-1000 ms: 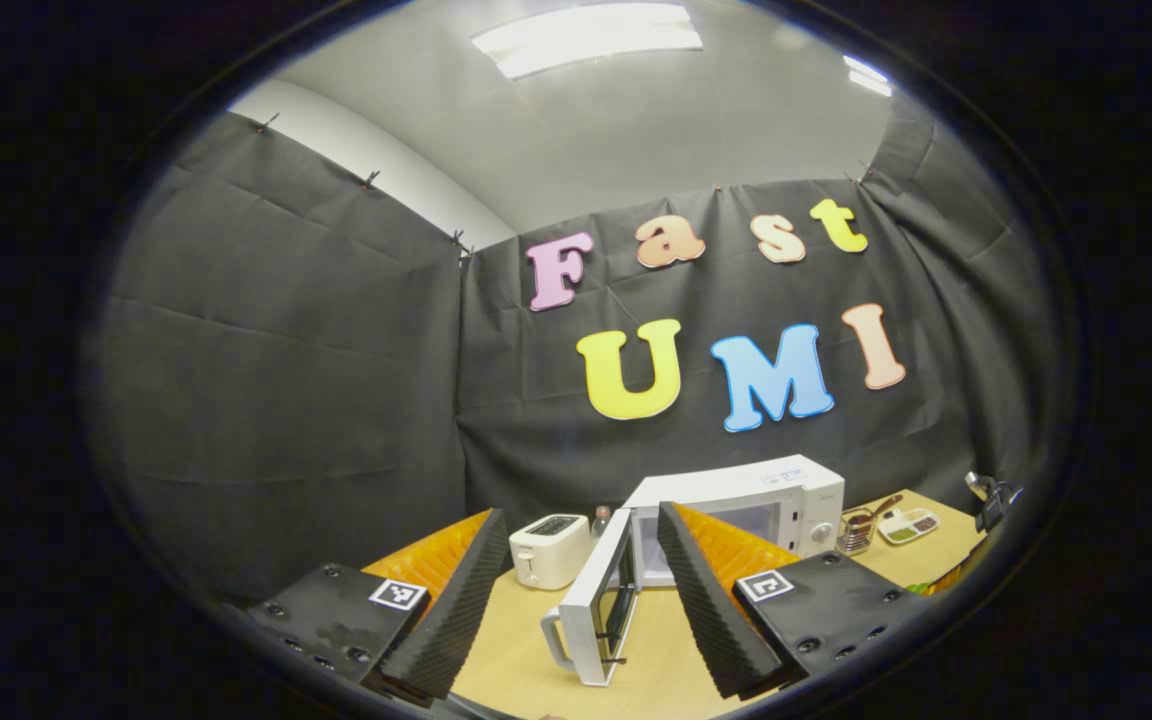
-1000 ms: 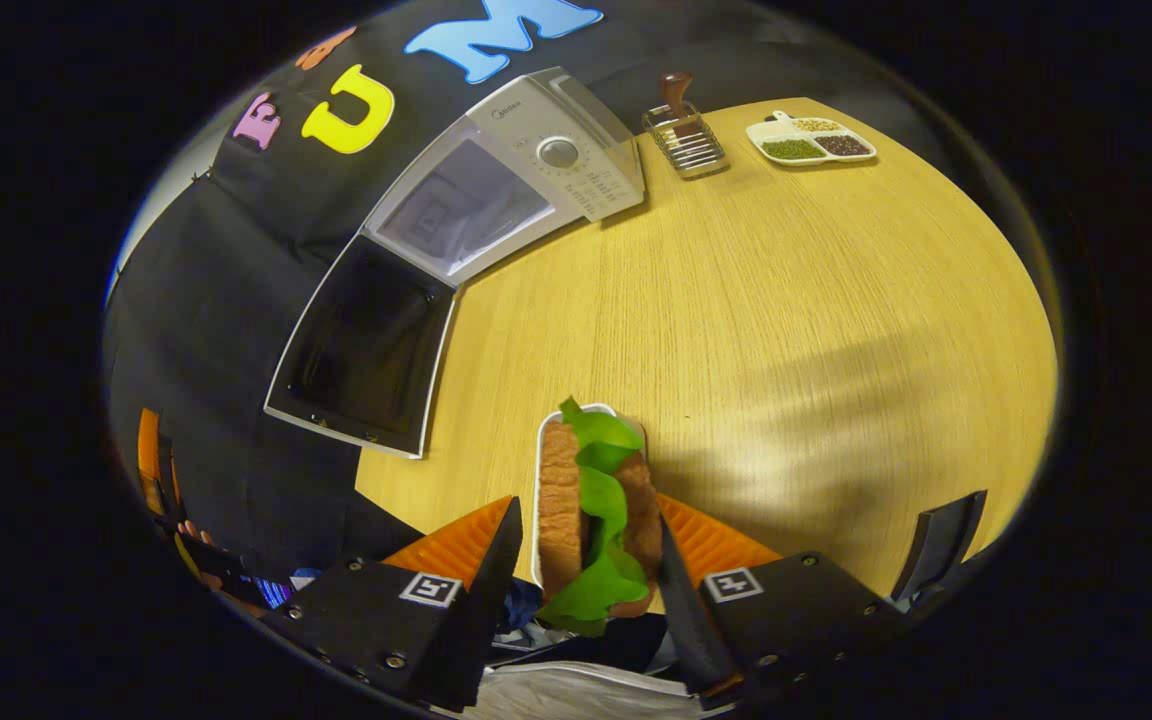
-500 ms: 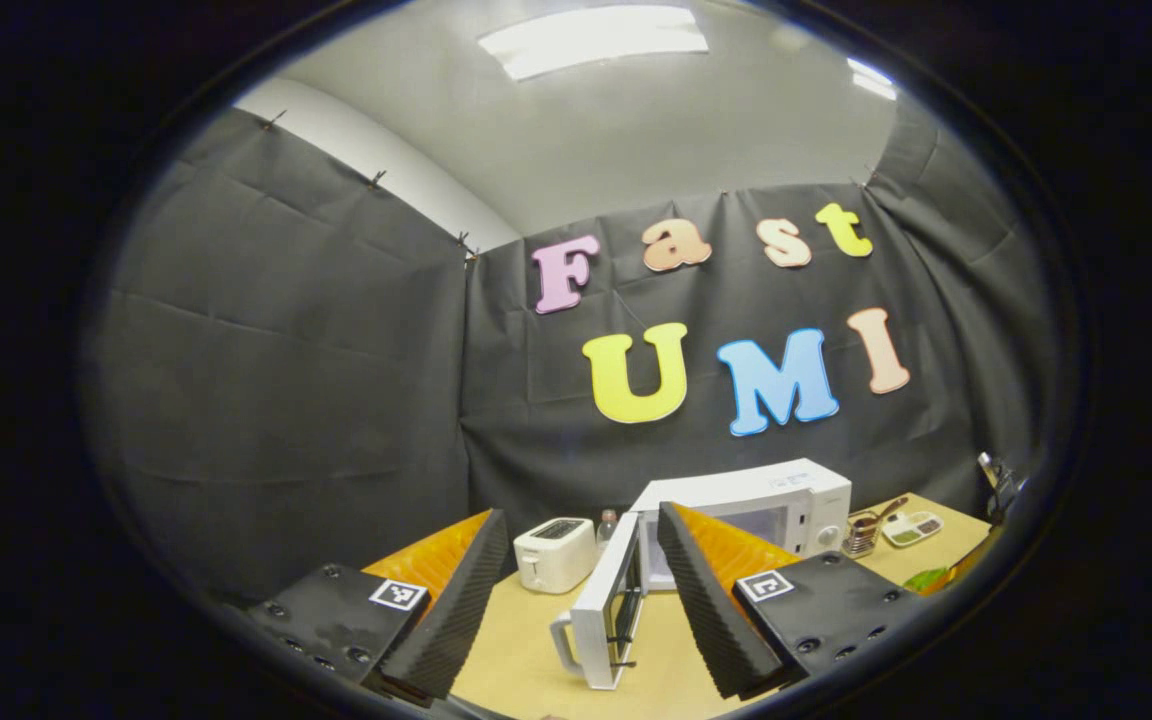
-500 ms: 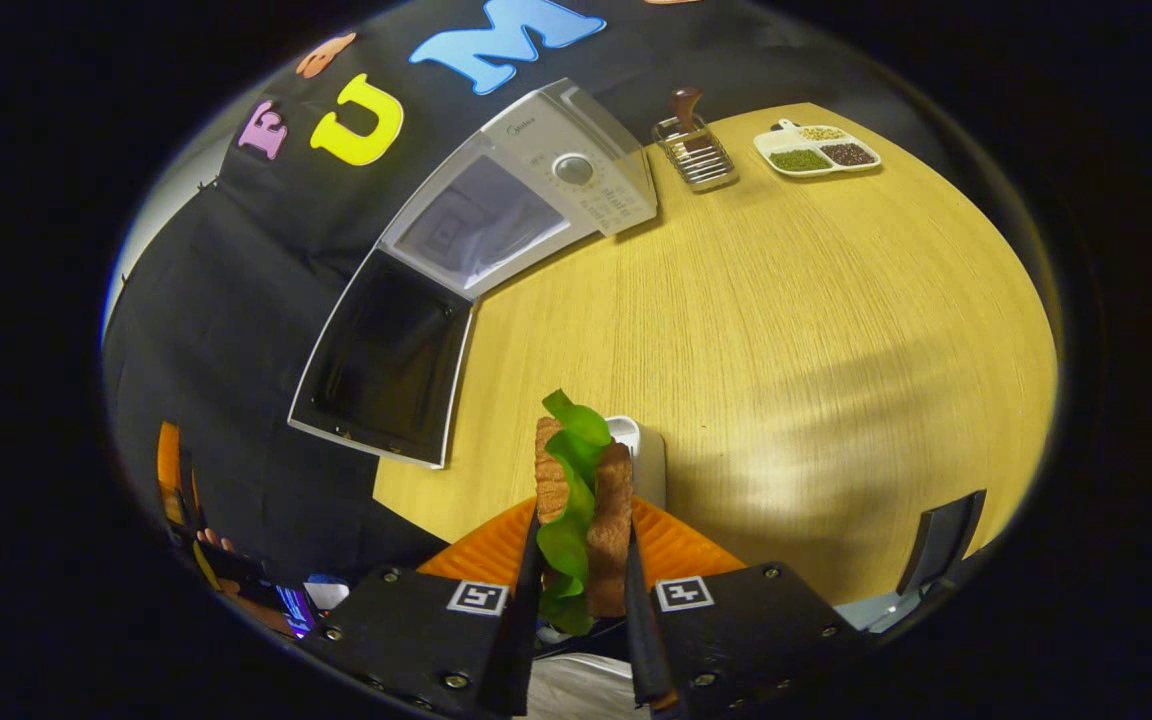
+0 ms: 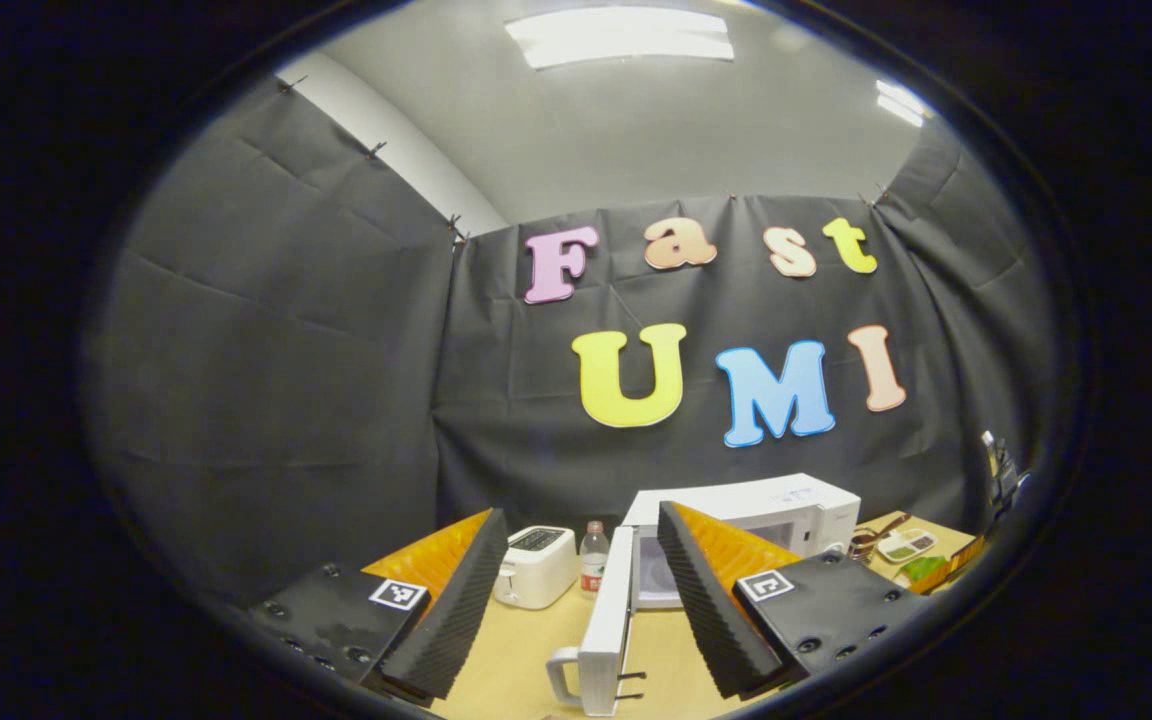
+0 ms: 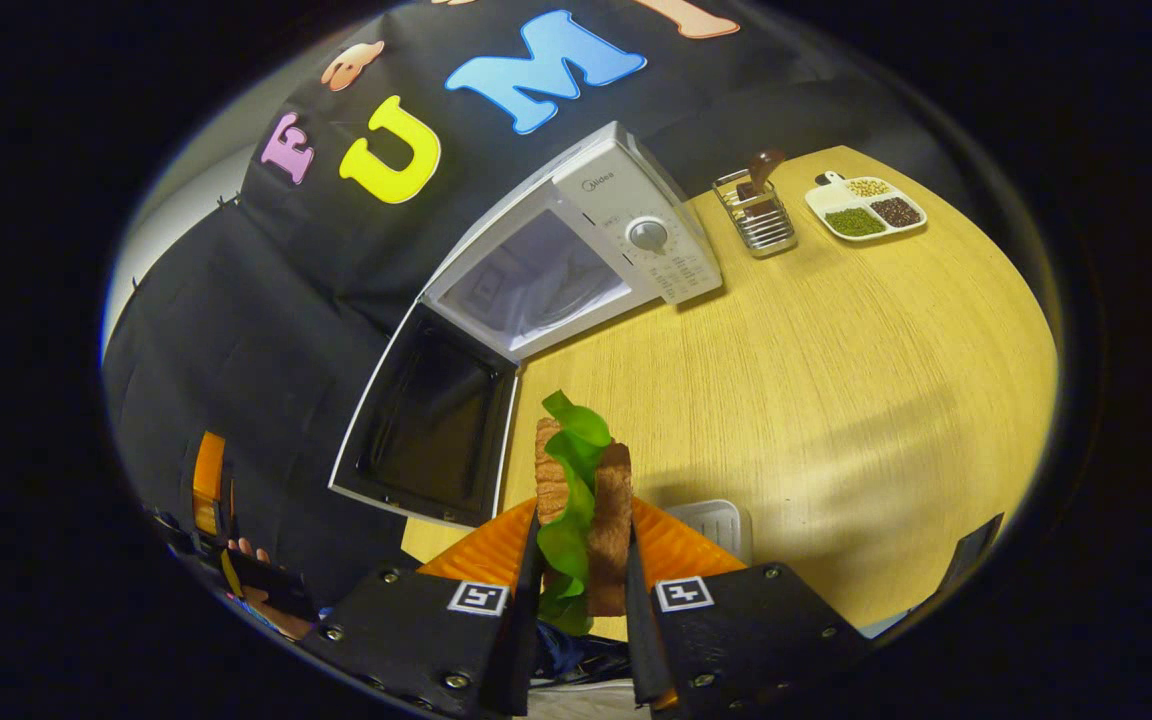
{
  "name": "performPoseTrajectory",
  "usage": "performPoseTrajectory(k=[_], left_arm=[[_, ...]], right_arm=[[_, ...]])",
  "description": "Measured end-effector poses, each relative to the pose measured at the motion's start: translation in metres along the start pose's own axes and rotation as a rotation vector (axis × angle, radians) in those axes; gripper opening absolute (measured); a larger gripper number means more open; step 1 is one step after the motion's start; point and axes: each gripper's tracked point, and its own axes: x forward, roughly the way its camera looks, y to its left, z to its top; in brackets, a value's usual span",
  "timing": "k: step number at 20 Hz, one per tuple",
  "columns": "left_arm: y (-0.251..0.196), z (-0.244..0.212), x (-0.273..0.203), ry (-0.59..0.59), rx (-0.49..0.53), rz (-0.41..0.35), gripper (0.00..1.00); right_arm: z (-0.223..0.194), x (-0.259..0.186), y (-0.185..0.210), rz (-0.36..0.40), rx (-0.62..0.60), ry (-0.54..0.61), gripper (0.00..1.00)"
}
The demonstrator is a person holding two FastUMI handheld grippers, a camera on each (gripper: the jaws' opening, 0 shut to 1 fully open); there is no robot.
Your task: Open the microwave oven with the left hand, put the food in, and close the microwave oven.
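Right gripper view, sandwich (image 6: 584,500) clamped upright between right gripper (image 6: 576,600) fingers, left gripper (image 5: 576,610) fingers spread, empty.

The left claw (image 5: 576,610) has two wedge-shaped fingers (image 5: 451,610) with ribbed inner faces and finely grooved backs. Each sits on a flat dark block studded with round screws, and each block carries a small white square tag printed with a black pattern. The right claw (image 6: 576,610) is built alike: ribbed fingers (image 6: 518,640), screwed dark blocks and one square tag per block.
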Motion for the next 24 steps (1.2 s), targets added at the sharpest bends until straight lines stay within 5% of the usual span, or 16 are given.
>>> performPoseTrajectory(k=[14,24], left_arm=[[0.105,-0.031,0.068,0.043,0.025,-0.007,1.00],[0.161,-0.056,0.097,0.092,0.051,0.016,0.97]], right_arm=[[0.092,0.125,0.079,0.039,0.059,-0.308,0.39],[0.128,0.214,0.074,-0.038,0.075,-0.432,0.39]])
